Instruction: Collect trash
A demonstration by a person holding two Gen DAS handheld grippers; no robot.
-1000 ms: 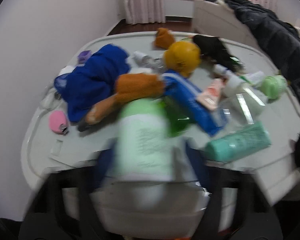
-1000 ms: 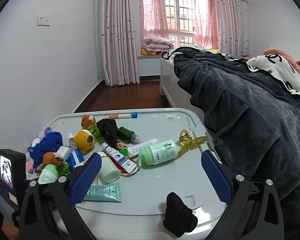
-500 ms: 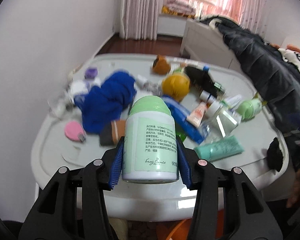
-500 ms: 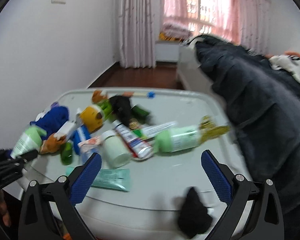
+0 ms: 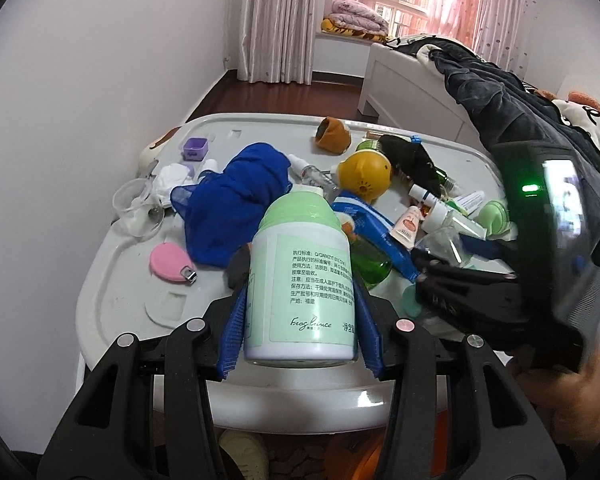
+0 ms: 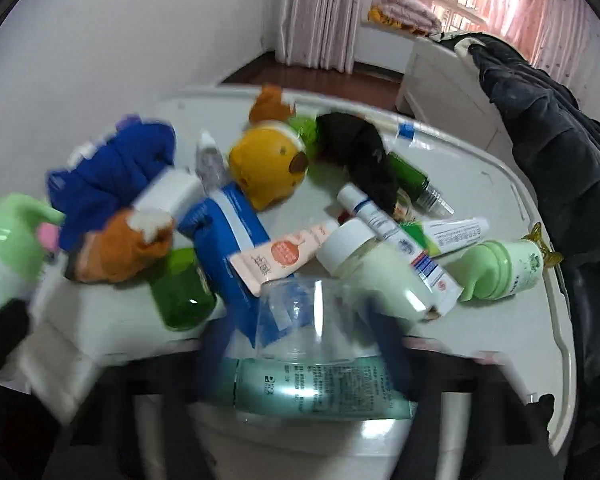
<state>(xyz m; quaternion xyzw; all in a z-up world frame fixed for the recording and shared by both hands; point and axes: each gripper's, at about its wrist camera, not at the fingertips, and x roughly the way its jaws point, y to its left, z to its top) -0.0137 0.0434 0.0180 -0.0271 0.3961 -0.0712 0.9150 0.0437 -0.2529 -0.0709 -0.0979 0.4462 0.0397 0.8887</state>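
On surface: bottles, tubes left [image 5: 164, 304]
Left claw [image 5: 300, 320]: clamped on green-capped bottle [image 5: 302, 280]; undeposited
Right claw [image 6: 304, 364]: blurred; cannot tell

Blurred right tool [image 6: 306, 356] low over teal tube [image 6: 320, 390] and clear cup [image 6: 316, 316] on cluttered white table [image 6: 500, 320].

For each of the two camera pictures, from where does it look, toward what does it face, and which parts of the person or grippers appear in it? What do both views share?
Left wrist: sits on the left gripper, facing across the cluttered white table toward the window; its blue pads clamp the green-capped bottle; the right gripper and the person's hand show at right.
Right wrist: sits low at the table's near edge, blurred, facing the clutter; its own fingers flank the teal tube.
Shared: green-capped bottle, yellow toy head, blue cloth.
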